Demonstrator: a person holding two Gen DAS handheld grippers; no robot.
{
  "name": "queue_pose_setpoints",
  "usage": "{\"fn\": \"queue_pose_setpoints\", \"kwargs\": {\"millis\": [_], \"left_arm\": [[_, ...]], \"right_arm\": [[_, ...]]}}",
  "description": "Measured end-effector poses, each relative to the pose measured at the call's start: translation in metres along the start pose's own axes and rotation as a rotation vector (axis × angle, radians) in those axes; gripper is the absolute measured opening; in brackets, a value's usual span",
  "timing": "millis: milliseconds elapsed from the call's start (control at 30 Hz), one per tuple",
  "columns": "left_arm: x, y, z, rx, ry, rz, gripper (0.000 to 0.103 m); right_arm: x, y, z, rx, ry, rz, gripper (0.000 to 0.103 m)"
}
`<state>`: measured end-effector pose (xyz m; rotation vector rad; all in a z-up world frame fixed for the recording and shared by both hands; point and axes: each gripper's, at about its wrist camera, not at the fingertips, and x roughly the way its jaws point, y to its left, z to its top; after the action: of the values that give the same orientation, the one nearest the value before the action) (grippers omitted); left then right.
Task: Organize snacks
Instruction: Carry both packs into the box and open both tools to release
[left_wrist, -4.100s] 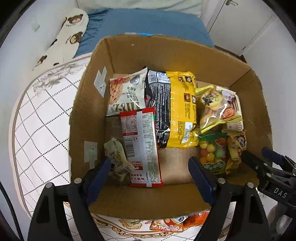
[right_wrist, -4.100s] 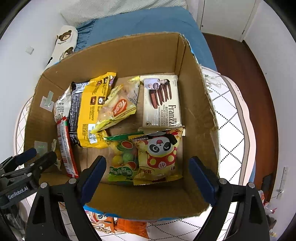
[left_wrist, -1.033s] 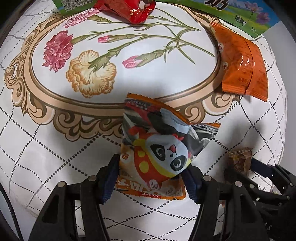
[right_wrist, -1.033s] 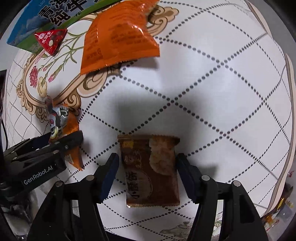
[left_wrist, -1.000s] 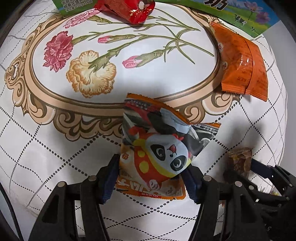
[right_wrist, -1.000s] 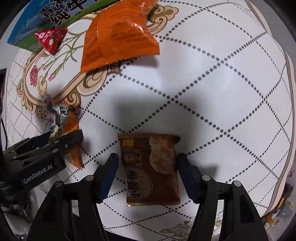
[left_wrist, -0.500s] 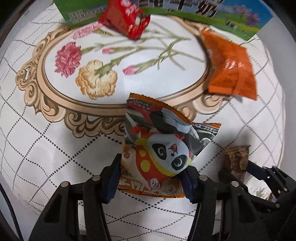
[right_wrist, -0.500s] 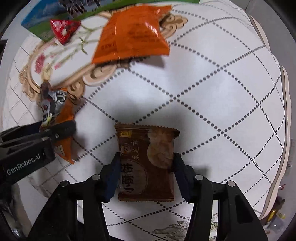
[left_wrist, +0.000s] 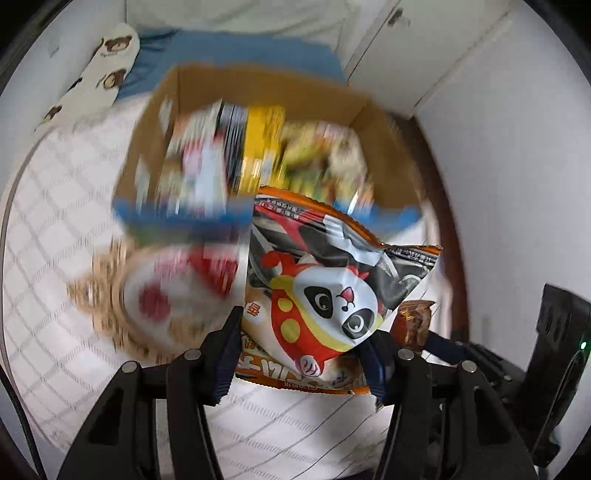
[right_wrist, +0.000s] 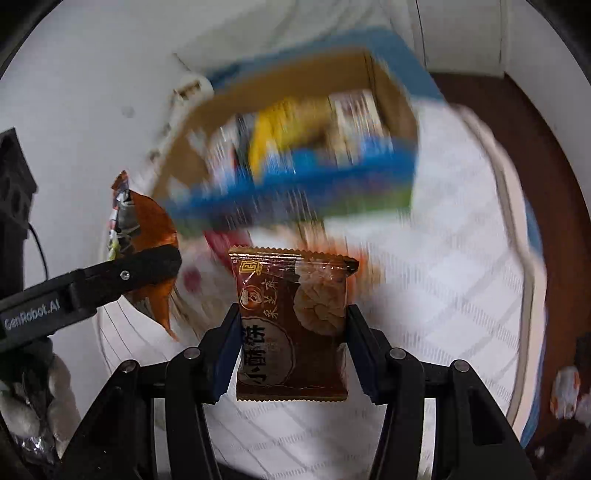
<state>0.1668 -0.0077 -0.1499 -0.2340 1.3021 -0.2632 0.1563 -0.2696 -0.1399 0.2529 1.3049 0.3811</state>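
Note:
My left gripper (left_wrist: 303, 354) is shut on the panda snack bag (left_wrist: 332, 295) and holds it in the air in front of the cardboard box (left_wrist: 258, 85). My right gripper (right_wrist: 291, 350) is shut on the brown biscuit packet (right_wrist: 291, 325), also lifted off the mat. The box (right_wrist: 295, 92) holds several snack packs, blurred by motion. The brown packet shows at the right in the left wrist view (left_wrist: 413, 325); the panda bag (right_wrist: 147, 236) and the left gripper's finger (right_wrist: 122, 273) show at the left in the right wrist view.
A white mat with a dotted grid (left_wrist: 48, 236) lies under the box. A bear-print pillow (left_wrist: 96, 85) and blue bedding (left_wrist: 236, 48) lie behind it. A white wall (left_wrist: 509, 147) stands right. Dark wooden floor (right_wrist: 535, 122) runs along the right.
Both grippers have lifted their packets off the mat and tilted up, so the box has come into view. The orange bag and red packet on the mat have dropped out of sight.

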Motion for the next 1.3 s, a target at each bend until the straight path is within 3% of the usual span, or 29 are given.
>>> {"fn": "queue_pose_setpoints", "kwargs": {"millis": [67,200,333,500,700,767,800,833,900,1300], "left_arm": [[-0.009,-0.001,0.031,-0.003,-0.027,-0.009,0.055],[0.003,0.009,0.095,-0.03,-0.01,0.005,0.055],[0.045,0.034,0.132,-0.101,0.088,0.006,0.055],[0.091,0.057,0.15,-0.152,0.205,0.01,0.055],[0.114,0.068,0.153,-0.179,0.287,0.018,0.056],[0.121,0.073,0.154,-0.197,0.309,0.025,0.062],[0.125,0.077,0.155,-0.201,0.317,0.029,0.074],[0.128,0.079,0.155,-0.197,0.323,0.034,0.082],[0.13,0.083,0.155,-0.185,0.32,0.058,0.086],[0.122,0.087,0.153,-0.117,0.277,0.142,0.087]], "right_arm": [[0.035,0.047,0.044,-0.018,-0.035,-0.001,0.057],[0.044,0.058,0.116,-0.06,-0.091,-0.038,0.057],[0.081,0.061,0.164,-0.058,-0.049,-0.046,0.057],[0.123,0.064,0.177,-0.041,0.025,-0.043,0.057],[0.159,0.056,0.183,0.016,0.078,0.008,0.057],[0.172,0.052,0.187,0.038,0.122,0.009,0.058],[0.18,0.05,0.188,0.05,0.156,0.008,0.063],[0.186,0.049,0.189,0.055,0.181,0.005,0.075],[0.192,0.049,0.189,0.041,0.191,-0.031,0.091],[0.187,0.041,0.187,0.024,0.183,-0.127,0.093]]}}
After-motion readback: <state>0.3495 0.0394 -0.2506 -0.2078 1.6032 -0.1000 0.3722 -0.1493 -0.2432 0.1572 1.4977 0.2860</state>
